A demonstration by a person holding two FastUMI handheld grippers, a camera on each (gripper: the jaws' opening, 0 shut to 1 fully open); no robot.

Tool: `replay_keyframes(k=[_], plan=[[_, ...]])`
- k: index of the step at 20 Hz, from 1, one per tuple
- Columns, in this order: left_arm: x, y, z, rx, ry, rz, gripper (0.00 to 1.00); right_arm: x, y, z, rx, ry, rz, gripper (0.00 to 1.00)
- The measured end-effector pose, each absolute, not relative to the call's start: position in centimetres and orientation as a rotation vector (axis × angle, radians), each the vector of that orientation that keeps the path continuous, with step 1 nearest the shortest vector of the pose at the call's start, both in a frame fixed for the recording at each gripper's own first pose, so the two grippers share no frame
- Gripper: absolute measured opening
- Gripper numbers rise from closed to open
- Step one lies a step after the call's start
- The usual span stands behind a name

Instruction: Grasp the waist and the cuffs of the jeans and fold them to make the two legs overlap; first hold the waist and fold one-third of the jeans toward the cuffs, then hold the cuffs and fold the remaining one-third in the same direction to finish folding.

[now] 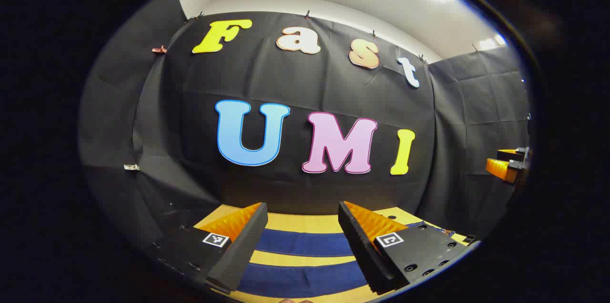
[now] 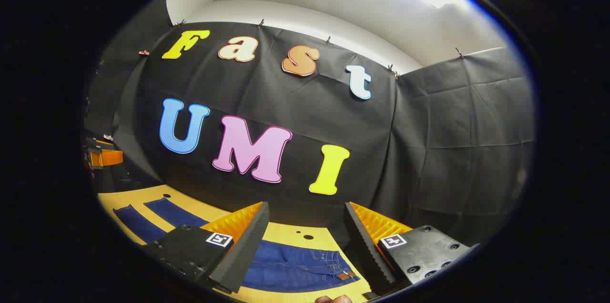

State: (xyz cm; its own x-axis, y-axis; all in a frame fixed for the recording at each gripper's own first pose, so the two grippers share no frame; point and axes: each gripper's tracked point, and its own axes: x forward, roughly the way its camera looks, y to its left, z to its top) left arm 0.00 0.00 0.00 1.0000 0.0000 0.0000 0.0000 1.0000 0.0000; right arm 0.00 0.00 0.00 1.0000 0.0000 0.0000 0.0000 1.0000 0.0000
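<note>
Left gripper view — left gripper (image 1: 301,241) and right gripper (image 2: 305,241) both spread, above flat jeans (image 2: 295,267) — yellow table (image 2: 286,234) margin beyond.

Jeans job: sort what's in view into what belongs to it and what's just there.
Belongs to the job:
jeans, lying flat with the legs apart
left gripper, jaws open
right gripper, jaws open

Just there:
yellow table
black cloth wall
clips holding the cloth
</note>
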Motion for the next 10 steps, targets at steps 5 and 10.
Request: replay_keyframes(k=[5,10], plan=[[-0.1,-1.0,0.5,0.026,-0.008,-0.026,0.96,0.2,1.5,-0.3,0.028,0.007,0.026,0.98],[-0.6,-0.5,0.1,0.037,-0.001,-0.028,0.96,0.3,1.4,-0.9,0.017,0.025,0.022,0.94]])
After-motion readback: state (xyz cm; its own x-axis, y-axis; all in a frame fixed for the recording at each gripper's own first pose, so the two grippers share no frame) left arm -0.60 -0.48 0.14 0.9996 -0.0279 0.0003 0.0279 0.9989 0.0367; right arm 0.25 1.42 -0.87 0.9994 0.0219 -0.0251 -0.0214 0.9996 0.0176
